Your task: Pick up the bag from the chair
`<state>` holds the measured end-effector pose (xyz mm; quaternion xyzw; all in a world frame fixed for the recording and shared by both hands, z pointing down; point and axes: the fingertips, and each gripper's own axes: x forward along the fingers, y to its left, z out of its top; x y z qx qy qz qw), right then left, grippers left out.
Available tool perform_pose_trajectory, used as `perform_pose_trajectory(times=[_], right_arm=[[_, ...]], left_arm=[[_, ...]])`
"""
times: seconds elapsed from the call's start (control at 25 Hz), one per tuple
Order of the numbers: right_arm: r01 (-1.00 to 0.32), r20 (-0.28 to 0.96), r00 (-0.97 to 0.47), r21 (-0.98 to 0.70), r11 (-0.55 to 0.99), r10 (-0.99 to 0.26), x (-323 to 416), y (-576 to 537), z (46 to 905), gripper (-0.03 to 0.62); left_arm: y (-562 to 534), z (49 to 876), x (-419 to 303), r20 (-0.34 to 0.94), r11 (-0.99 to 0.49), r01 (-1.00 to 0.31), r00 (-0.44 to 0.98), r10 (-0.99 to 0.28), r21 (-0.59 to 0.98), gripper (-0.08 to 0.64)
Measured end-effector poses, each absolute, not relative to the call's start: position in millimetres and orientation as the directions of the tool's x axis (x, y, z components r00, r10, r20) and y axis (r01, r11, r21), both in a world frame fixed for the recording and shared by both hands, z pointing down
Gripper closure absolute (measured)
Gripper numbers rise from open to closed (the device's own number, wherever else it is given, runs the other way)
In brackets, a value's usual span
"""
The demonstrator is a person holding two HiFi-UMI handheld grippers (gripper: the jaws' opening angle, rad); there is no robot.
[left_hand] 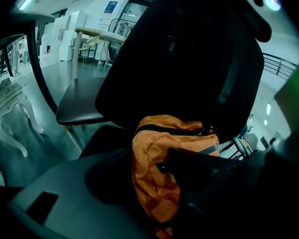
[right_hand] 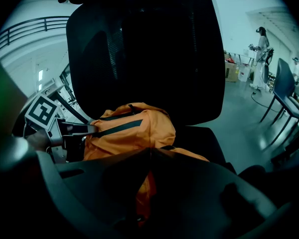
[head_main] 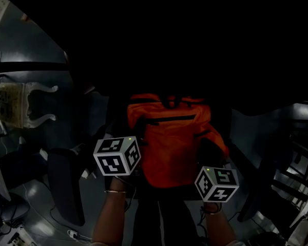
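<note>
Markings: black-and-white square codes on each gripper's cube (head_main: 117, 155). A blue wall sign (left_hand: 111, 6) is too small to read.

The orange fabric bag with black zip strips (head_main: 172, 142) sits upright on the seat of the black mesh-backed office chair (right_hand: 154, 49), leaning on its backrest.

Left gripper (left_hand: 144, 158): jaws spread wide, straddling the bag's side, not clamped.

Right gripper (right_hand: 149, 151): jaws closed, pinching the orange fabric.

Floor (right_hand: 249, 128): grey and glossy. The room is a large white hall with a railed gallery (right_hand: 20, 31) above.
</note>
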<state>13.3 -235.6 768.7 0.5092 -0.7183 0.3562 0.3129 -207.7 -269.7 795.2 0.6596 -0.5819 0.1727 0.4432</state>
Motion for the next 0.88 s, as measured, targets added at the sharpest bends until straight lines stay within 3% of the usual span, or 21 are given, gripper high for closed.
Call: perform_pose_trajectory(times=[0.88], right_arm=[[-0.946, 0.799, -0.311, -0.211, 0.245, -0.515, 9, -240, 773, 0.56]], left_arm=[[-277, 839, -204, 0.826, 0.059, -0.956, 0.217, -0.52, 0.288, 0.328]])
